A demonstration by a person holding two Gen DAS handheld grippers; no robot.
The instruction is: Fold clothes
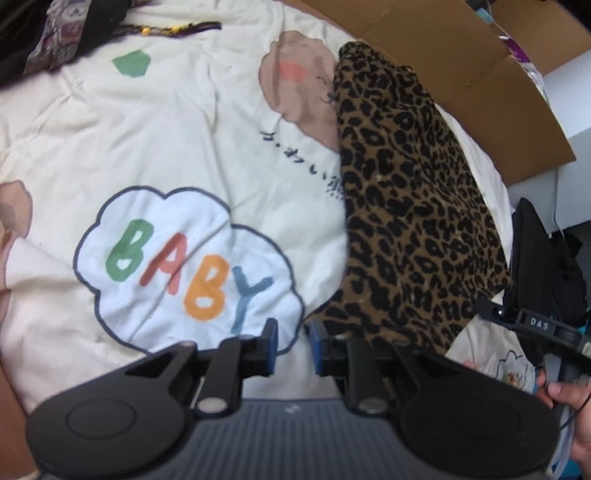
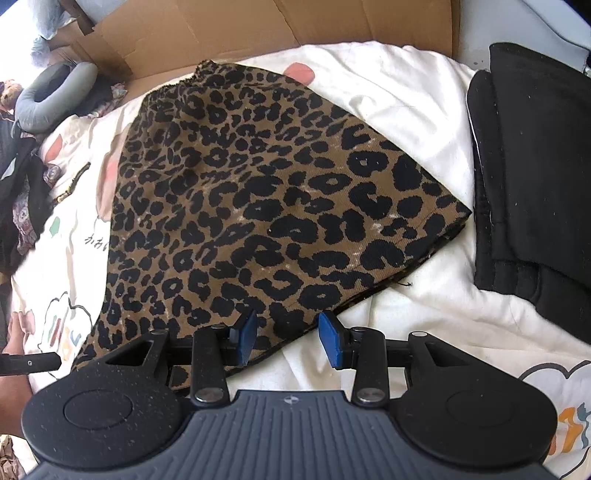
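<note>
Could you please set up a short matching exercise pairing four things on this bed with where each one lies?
Things:
1. leopard-print garment
2. folded black clothes
3. cardboard
4. grey neck pillow

Places:
A. along the bed's far edge
B. far left, by a heap of clothes
C. spread in the middle of the quilt
D. stacked to the right of the print garment

Pairs: 1-C, 2-D, 3-A, 4-B

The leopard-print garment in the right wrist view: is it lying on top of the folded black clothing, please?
No, the leopard-print garment lies apart from the folded black clothing, with a strip of white quilt between them.
</note>
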